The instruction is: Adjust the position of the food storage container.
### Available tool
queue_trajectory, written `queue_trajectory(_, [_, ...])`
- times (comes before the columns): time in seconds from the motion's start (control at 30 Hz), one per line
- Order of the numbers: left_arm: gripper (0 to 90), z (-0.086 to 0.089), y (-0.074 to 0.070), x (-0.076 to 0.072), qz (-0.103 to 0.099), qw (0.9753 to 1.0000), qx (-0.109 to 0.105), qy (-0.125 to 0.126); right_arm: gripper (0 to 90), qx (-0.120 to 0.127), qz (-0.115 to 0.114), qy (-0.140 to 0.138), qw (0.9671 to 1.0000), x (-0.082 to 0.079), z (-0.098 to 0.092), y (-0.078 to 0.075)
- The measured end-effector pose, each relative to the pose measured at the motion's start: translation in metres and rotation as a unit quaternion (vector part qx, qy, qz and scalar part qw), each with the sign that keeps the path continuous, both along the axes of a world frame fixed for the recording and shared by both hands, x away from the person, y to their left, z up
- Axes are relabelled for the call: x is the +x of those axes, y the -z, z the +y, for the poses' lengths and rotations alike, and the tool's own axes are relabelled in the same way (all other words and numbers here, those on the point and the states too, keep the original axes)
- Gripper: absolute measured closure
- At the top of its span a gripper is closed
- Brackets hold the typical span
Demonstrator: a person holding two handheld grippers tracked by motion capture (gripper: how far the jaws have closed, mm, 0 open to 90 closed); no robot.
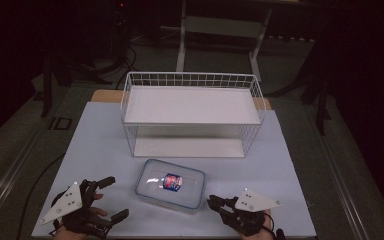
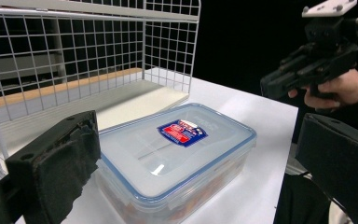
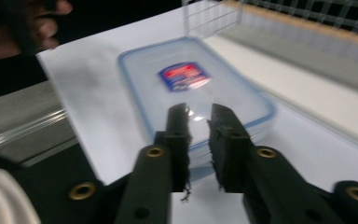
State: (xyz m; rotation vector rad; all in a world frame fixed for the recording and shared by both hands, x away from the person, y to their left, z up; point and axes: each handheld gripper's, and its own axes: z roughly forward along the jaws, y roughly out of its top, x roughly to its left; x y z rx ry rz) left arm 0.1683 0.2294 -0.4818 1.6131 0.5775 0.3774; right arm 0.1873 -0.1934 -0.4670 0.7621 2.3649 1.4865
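Observation:
A clear plastic food box [image 1: 170, 184] with a blue-rimmed lid and a red and blue label lies flat near the table's front, between both grippers. My left gripper [image 1: 116, 197] sits to its left, open wide. In the left gripper view [image 2: 196, 163] the box [image 2: 177, 154] lies between and just beyond the jaws, with something orange showing through its wall. My right gripper [image 1: 214, 203] is at the box's right front corner. Its jaws [image 3: 199, 119] stand almost together with nothing between them, pointing at the box [image 3: 191, 79], whose near edge is close to the tips.
A white wire rack [image 1: 192, 112] with two shelves stands behind the box, its open side facing me. The pale table sheet [image 1: 280, 165] has bare room on either side. The other hand's gripper [image 2: 314, 60] shows past the box. Dark floor surrounds the table.

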Motion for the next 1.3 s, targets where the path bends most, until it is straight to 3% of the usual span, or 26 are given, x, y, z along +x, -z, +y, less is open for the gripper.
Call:
queue_trajectory(0.33, [0.0, 0.000, 0.001, 0.000, 0.000, 1.0000, 0.003, 0.000, 89.7, -0.029, 0.037, -0.053, 0.9975, -0.003, 0.021, 0.018])
queue_trajectory(0.43, [0.0, 0.000, 0.001, 0.001, 0.001, 1.0000, 0.006, 0.000, 89.9, -0.041, 0.059, -0.073, 0.9948, -0.001, 0.030, 0.028])
queue_trajectory(0.53, [0.0, 0.001, 0.002, 0.001, 0.000, 1.0000, 0.005, -0.002, 89.9, -0.052, 0.063, -0.081, 0.9934, 0.000, 0.035, 0.034])
queue_trajectory(0.93, [0.0, 0.001, 0.002, 0.002, -0.002, 1.0000, 0.008, 0.000, 90.0, -0.064, 0.081, -0.084, 0.9910, 0.008, 0.044, 0.042])
queue_trajectory(1.3, [0.0, 0.000, 0.003, 0.002, 0.000, 0.9999, 0.010, 0.003, 90.0, -0.060, 0.077, -0.052, 0.9938, 0.016, 0.032, 0.039])
